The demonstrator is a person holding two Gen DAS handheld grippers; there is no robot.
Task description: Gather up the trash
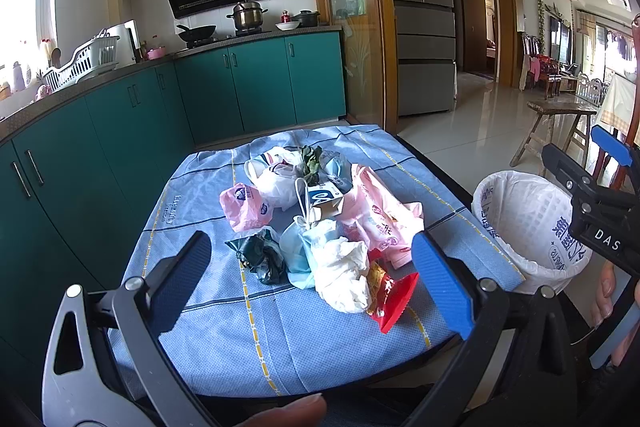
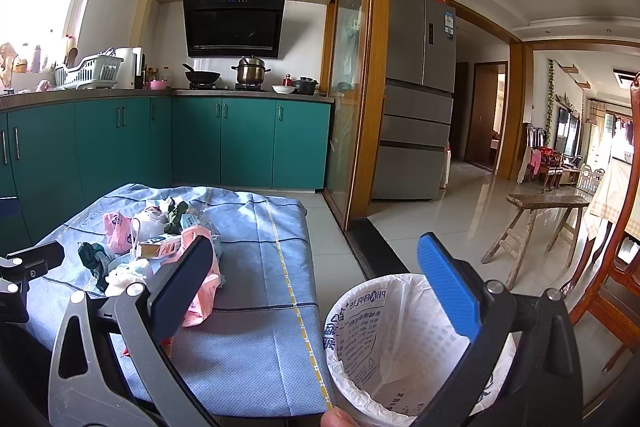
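Both grippers were held above the near edge of a blue-clothed surface [image 1: 224, 327], with a lined wastebasket [image 1: 520, 227] standing on the floor just beside the surface's right edge. The left gripper [image 1: 312, 283] had its fingers spread wide and empty, hovering over the near part of the trash pile. The right gripper [image 2: 316, 287] was likewise wide open and empty, held partly over the surface's right edge and partly over the wastebasket [image 2: 400, 351].

The trash lay heaped around the middle of the surface: a crumpled white tissue [image 1: 344, 275] nearest the left gripper, a red snack wrapper [image 1: 390, 297] touching it on the right, a dark green crumpled wrapper [image 1: 260, 257] to its left, a light blue plastic bag [image 1: 296, 251] between them, a small carton [image 1: 324, 197] further back, a pink printed bag [image 1: 380, 215] towards the right edge, a smaller pink bag [image 1: 242, 205] on the left, a white plastic bag [image 1: 276, 179] behind it, and some wilted green leaves [image 1: 310, 161] at the far side.

The bin liner appeared to hold nothing, so far as its visible interior showed. Judged from this, the task stood at its very start: nothing collected, every piece left to be lifted and dropped into the wastebasket.
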